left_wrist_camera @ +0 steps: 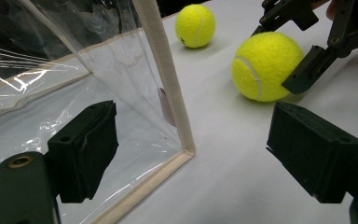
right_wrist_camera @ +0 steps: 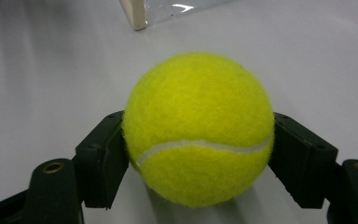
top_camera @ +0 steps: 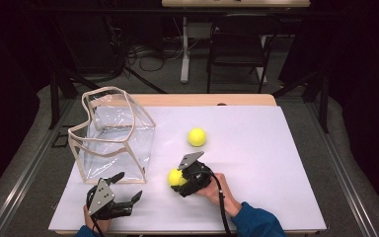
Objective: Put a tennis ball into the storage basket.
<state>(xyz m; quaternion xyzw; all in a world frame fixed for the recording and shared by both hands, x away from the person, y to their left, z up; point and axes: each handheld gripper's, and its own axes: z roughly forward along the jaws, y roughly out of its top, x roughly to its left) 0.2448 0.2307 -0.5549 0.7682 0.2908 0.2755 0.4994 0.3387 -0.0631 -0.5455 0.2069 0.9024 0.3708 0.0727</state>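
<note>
1. A white table is filling the middle of the high view.
2. A clear bag is standing open at centre left.
3. The left gripper, lower left, is sitting with jaws wide, holding nothing.
4. The right gripper, lower centre, is clamping a tennis ball.
5. A second ball is lying just above it, apart.

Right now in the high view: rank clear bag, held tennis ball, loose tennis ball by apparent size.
1. clear bag, by far the largest.
2-3. held tennis ball in the right gripper and loose tennis ball: they look alike, so no ranking.
</note>
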